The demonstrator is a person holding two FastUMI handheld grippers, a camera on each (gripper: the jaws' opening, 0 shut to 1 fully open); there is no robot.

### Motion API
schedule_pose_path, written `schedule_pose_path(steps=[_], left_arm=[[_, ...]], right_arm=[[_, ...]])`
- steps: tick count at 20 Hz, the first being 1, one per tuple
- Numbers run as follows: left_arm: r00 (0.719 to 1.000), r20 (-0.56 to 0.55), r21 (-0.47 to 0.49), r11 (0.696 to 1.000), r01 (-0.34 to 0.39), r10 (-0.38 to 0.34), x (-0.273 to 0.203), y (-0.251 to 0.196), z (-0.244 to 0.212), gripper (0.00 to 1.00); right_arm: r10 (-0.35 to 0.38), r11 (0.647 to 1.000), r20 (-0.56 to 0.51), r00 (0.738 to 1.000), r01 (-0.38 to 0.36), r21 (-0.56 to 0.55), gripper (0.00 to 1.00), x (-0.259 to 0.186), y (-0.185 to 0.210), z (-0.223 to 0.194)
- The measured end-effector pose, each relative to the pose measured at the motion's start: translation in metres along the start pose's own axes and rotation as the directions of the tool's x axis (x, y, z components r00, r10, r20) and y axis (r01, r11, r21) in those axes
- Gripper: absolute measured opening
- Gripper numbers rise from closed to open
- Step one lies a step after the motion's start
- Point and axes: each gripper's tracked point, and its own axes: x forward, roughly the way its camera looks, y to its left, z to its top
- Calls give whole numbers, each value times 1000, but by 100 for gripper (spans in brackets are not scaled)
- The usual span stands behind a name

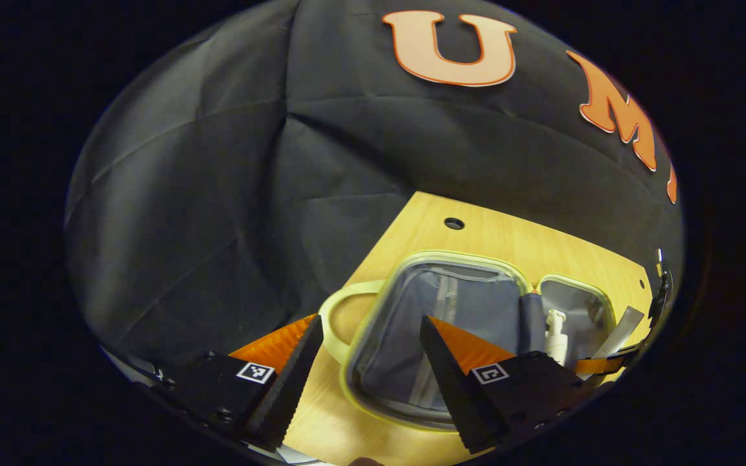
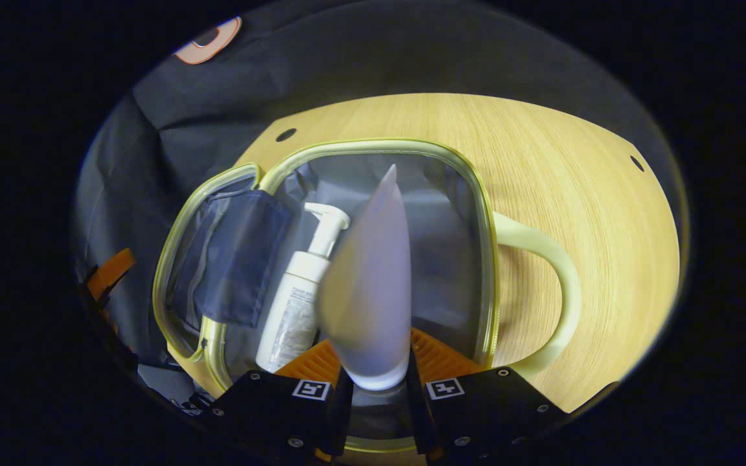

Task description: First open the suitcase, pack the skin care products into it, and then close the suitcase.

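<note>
The left tool (image 1: 363, 356) is hovering with its fingers spread wide and nothing between them, above the near rim of the open suitcase (image 1: 373, 317) lying on the wooden surface (image 1: 509, 236). Ahead of the right tool (image 2: 376, 388), a pump bottle (image 2: 298, 291) is already lying inside the suitcase (image 2: 463, 194), just left of the tube. The right tool is clamping a pale tube (image 2: 373, 285) at its cap end, the flat crimped tail pointing forward over the lining. To do this well, the person should probably be lowering the tube beside the bottle and releasing it only once it is resting inside the rim, clear of the zipper edge and the handle (image 2: 557, 278) off to the right.
</note>
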Motion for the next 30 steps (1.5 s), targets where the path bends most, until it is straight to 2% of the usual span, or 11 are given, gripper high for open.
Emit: schedule_pose_path(steps=[3, 7, 12, 17, 19, 23, 26, 27, 28, 29, 30], left_arm=[[999, -13, -24, 998, -53, 53, 11, 33, -2, 95], [996, -8, -25, 996, -85, 85, 27, 51, -3, 95], [997, -6, -82, 993, -82, 81, 43, 75, 6, 95], [995, -90, -251, 968, 18, -42, 82, 71, -12, 98], [980, -166, -298, 953, 55, -108, 107, 59, -31, 97], [952, -235, -354, 930, 103, -195, 127, 55, -39, 95], [921, -260, -455, 878, 148, -290, 144, 28, -54, 43], [925, -235, -463, 871, 162, -298, 148, 30, -50, 35], [924, -239, -479, 864, 154, -297, 131, 43, -41, 34], [916, -255, -493, 857, 152, -309, 157, 26, -53, 15], [915, -238, -498, 850, 172, -324, 140, 32, -45, 15]], right_arm=[[-67, 995, -39, 997, 70, 76, 44, 7, -4, 0], [-71, 989, -35, 997, 75, 128, 45, 7, -1, 4], [-83, 987, 74, 994, 72, 146, 55, -27, -9, 29], [-126, 989, 226, 966, 105, 105, 77, -77, -32, 53], [-132, 989, 293, 947, 106, 101, 84, -109, -45, 65], [-159, 987, 397, 904, 130, 98, 88, -144, -64, 86], [-179, 984, 441, 879, 154, 92, 88, -158, -73, 93], [-184, 983, 453, 872, 161, 90, 88, -162, -76, 95], [-182, 983, 462, 868, 160, 86, 89, -163, -76, 96], [-181, 984, 468, 865, 161, 82, 89, -165, -77, 96], [-179, 984, 473, 862, 162, 78, 88, -168, -79, 97]])
